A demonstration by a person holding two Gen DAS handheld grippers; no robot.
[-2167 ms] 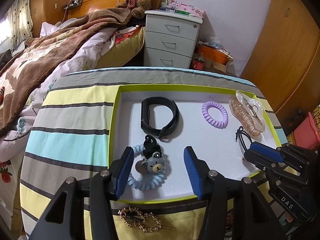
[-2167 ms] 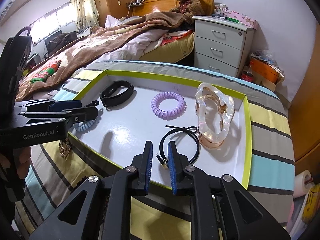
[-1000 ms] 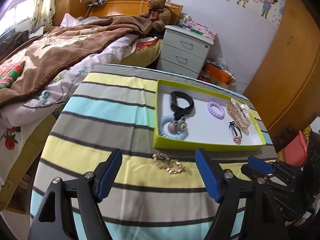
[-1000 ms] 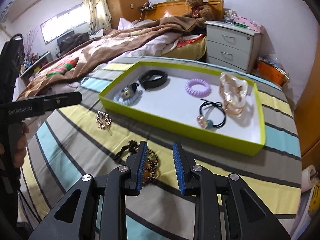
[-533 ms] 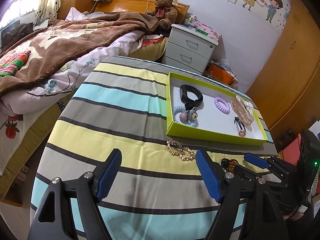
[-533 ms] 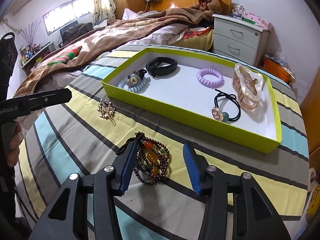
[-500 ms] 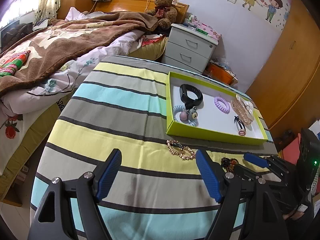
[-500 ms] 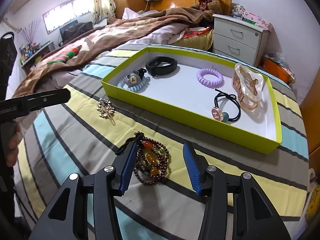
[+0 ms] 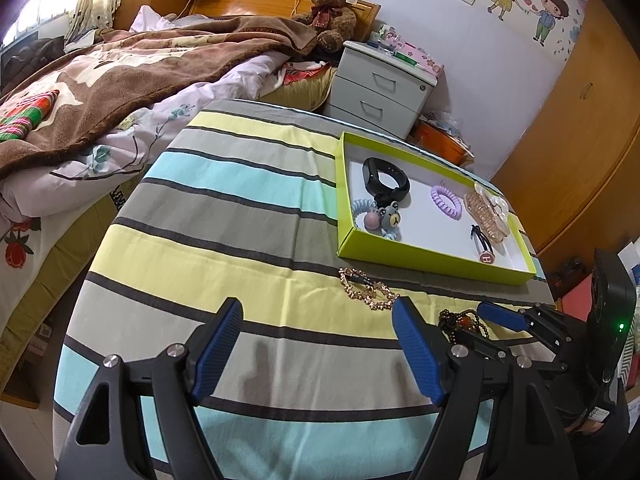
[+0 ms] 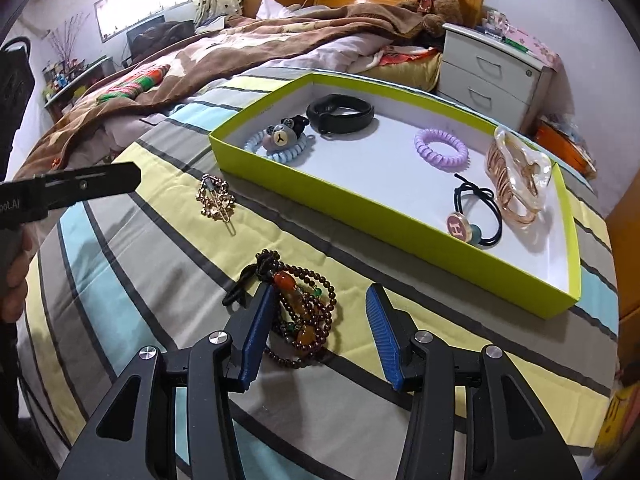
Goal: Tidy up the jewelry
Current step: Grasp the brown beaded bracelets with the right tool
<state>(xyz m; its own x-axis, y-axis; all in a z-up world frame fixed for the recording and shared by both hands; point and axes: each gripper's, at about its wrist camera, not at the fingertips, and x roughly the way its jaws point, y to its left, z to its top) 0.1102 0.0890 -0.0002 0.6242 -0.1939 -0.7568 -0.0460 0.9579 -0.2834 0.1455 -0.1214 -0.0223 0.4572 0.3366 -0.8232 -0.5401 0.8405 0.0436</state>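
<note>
A lime-green tray [image 10: 360, 220] on the striped cloth holds a black band [image 10: 340, 116], a bear coil tie [image 10: 280, 140], a purple coil [image 10: 440, 150], a clear claw clip [image 10: 516, 176] and a black hair tie [image 10: 476, 216]. In front of the tray lie a gold hair clip [image 9: 368, 290] and a brown bead bracelet [image 10: 308, 312]. My right gripper [image 10: 320, 300] straddles the bracelet; its jaws are closing a little, pads apart from the beads on the right. My left gripper [image 9: 316, 320] stands open over bare cloth, just short of the gold clip.
The striped table [image 9: 224, 216] drops off at its rounded left edge. A bed with a brown blanket [image 9: 120, 80] lies to the left, and a grey drawer unit [image 9: 380, 88] stands behind the tray. A hand [image 10: 16, 276] holds the left gripper.
Both grippers have drawn back from the tray to the cloth in front. The right jaws let go of the black hair tie, then widened around the bead bracelet.
</note>
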